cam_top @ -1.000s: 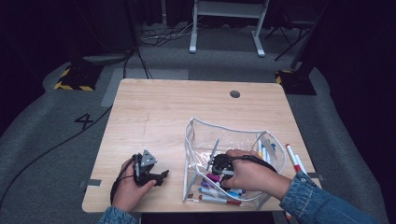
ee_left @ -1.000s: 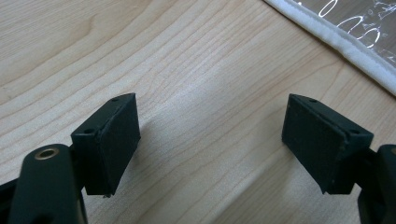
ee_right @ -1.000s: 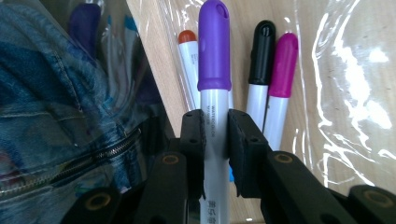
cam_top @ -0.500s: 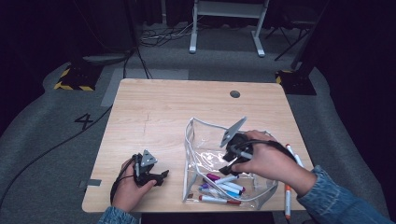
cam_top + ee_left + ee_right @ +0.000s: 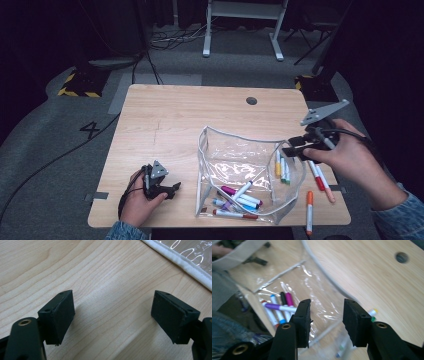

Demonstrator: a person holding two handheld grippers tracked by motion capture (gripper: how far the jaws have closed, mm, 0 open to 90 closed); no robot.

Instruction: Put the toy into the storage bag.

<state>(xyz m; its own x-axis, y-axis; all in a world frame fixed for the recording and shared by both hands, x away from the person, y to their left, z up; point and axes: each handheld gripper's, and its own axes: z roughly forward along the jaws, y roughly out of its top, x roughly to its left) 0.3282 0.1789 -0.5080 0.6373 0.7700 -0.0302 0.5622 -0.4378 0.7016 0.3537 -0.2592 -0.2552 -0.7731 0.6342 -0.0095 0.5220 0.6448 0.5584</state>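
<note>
The clear pouch point(image 5: 250, 175) stands open on the wooden counter point(image 5: 190, 120), toward its near right part. Markers point(image 5: 240, 196) lie inside the pouch on its floor; more markers point(image 5: 320, 176) lie on the counter just beside its right wall. The right tool point(image 5: 295, 150) is held above the pouch's right edge, jaws apart after just closing partway, nothing between them. The left tool point(image 5: 170, 189) rests on the counter left of the pouch, jaws wide apart and empty.

pouch point(image 5: 250, 170) lower centre of table point(image 5: 190, 120), markers point(image 5: 237, 197) inside it; loose markers point(image 5: 320, 177) right of pouch; left gripper point(image 5: 172, 189) lower left.
</note>
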